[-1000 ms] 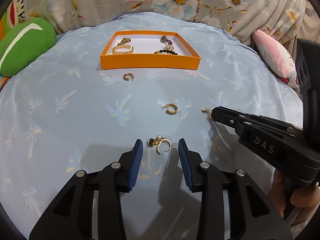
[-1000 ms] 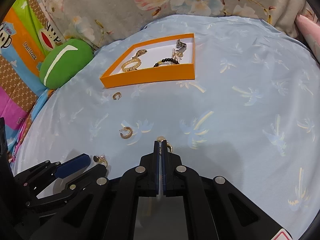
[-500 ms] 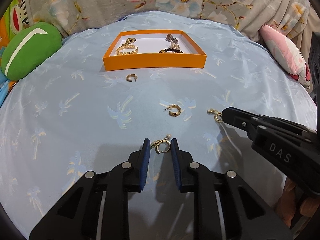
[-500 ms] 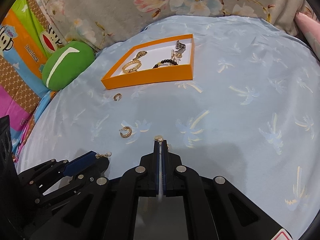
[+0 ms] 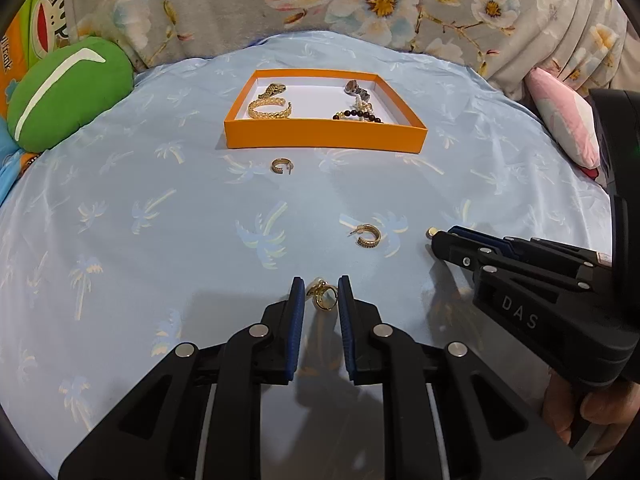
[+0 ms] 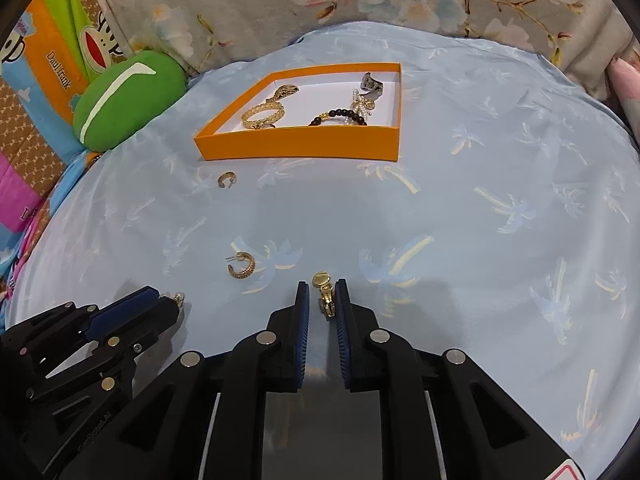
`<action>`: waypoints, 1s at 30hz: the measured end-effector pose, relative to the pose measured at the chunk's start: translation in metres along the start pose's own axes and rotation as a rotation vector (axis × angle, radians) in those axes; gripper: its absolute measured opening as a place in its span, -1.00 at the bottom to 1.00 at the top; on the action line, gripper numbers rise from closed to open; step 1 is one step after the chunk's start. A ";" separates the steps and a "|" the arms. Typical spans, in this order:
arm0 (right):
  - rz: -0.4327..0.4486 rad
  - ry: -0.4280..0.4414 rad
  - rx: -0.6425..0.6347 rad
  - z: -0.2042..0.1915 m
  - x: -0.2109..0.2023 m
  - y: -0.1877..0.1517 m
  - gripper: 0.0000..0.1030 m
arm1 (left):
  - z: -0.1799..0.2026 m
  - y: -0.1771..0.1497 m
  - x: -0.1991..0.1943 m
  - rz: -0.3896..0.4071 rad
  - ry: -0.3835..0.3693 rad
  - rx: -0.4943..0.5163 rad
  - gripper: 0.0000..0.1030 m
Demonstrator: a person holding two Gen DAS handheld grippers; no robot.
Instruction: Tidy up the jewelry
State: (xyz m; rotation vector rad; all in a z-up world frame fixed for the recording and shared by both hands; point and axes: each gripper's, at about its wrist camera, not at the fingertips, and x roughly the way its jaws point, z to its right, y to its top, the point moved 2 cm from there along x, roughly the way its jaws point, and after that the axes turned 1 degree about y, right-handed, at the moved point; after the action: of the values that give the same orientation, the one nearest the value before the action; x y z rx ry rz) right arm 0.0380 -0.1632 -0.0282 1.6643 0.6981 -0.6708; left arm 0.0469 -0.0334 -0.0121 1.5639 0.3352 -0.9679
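Two loose earrings on a bed, one pair of tongs over each: you work both sides at once so the pieces can go together to the shallow orange cardboard box (image 5: 320, 136) at twelve o'clock. Its white floor holds a braided gold bangle (image 5: 269, 109) and a dark bead bracelet (image 5: 358, 114).

Your left tongs (image 5: 321, 292) straddle a small gold ring earring with a pearl tip (image 5: 322, 298) on the pale blue palm-print bedsheet (image 5: 160, 240). The jaws are closing. The earring sits between the blue pads, with a sliver of gap showing on its left side, so it does not look pinched yet.

Your right tongs (image 6: 322, 300), at three o'clock in the left wrist view, stand a narrow slit apart. A gold clip earring with a round disc (image 6: 325, 294) sits in that slit, close against the right pad and clear of the left. It looks bracketed, not clamped.

Two more pieces wait on the sheet: a chunky gold half-hoop (image 5: 368, 236) at one o'clock of the left tongs, and a smaller hoop (image 5: 281, 166) just in front of the box.

Both tools slant steeply down at the sheet, side by side and near each other. Your hand (image 5: 592, 412) grips the right handle at four o'clock.
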 end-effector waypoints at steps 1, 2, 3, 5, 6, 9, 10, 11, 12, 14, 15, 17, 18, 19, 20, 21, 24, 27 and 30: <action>0.001 0.005 0.006 0.001 0.000 0.000 -0.88 | 0.000 0.000 0.000 -0.001 -0.002 -0.002 -0.68; 0.003 0.005 0.010 0.002 -0.001 0.000 -0.89 | 0.000 0.000 -0.001 -0.002 -0.003 -0.003 -0.68; 0.006 0.005 0.012 0.002 -0.001 -0.001 -0.89 | 0.000 0.000 -0.001 -0.003 -0.006 -0.005 -0.68; 0.010 0.008 0.018 0.003 -0.003 -0.001 -0.89 | 0.000 -0.001 0.001 -0.014 -0.014 -0.007 -0.64; 0.010 0.008 0.022 0.003 -0.003 -0.002 -0.89 | 0.000 -0.001 0.002 -0.024 -0.022 -0.012 -0.60; 0.013 0.015 0.036 0.006 -0.005 -0.004 -0.89 | -0.001 -0.004 0.003 -0.030 -0.027 -0.018 -0.59; 0.014 0.017 0.041 0.006 -0.006 -0.005 -0.89 | -0.001 -0.004 0.003 -0.030 -0.026 -0.016 -0.59; 0.016 0.019 0.047 0.007 -0.007 -0.006 -0.89 | -0.001 -0.004 0.003 -0.029 -0.024 -0.014 -0.59; 0.017 0.021 0.051 0.008 -0.008 -0.006 -0.89 | -0.001 -0.005 0.003 -0.028 -0.020 -0.010 -0.59; 0.020 0.026 0.059 0.009 -0.010 -0.008 -0.89 | 0.001 -0.005 0.004 -0.026 -0.014 -0.001 -0.60; 0.022 0.028 0.062 0.009 -0.011 -0.008 -0.89 | 0.002 -0.005 0.004 -0.025 -0.015 0.002 -0.60; 0.025 0.032 0.068 0.010 -0.012 -0.008 -0.89 | 0.001 -0.005 0.003 -0.023 -0.021 0.002 -0.61; 0.026 0.037 0.071 0.010 -0.013 -0.008 -0.89 | 0.001 -0.005 0.002 -0.018 -0.028 0.000 -0.64; 0.028 0.045 0.077 0.011 -0.014 -0.008 -0.89 | 0.002 -0.005 0.000 -0.009 -0.028 0.001 -0.65; 0.030 0.049 0.079 0.011 -0.015 -0.008 -0.89 | 0.002 -0.005 -0.001 -0.003 -0.028 0.004 -0.70; 0.036 0.050 0.079 0.010 -0.016 -0.007 -0.89 | 0.003 -0.004 -0.002 -0.004 -0.033 0.008 -1.00; 0.049 0.052 0.075 0.009 -0.020 -0.004 -0.89 | 0.003 -0.004 0.001 -0.021 -0.046 0.000 -1.00; 0.055 0.052 0.072 0.008 -0.022 -0.003 -0.89 | 0.002 -0.004 0.001 -0.022 -0.046 -0.002 -1.00; 0.058 0.051 0.078 0.010 -0.024 -0.003 -0.89 | 0.002 -0.003 -0.001 -0.020 -0.056 -0.007 -1.00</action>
State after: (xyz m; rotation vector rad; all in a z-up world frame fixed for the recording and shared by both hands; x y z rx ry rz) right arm 0.0194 -0.1749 -0.0142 1.7719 0.6647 -0.6224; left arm 0.0439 -0.0340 -0.0133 1.5268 0.3150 -1.0235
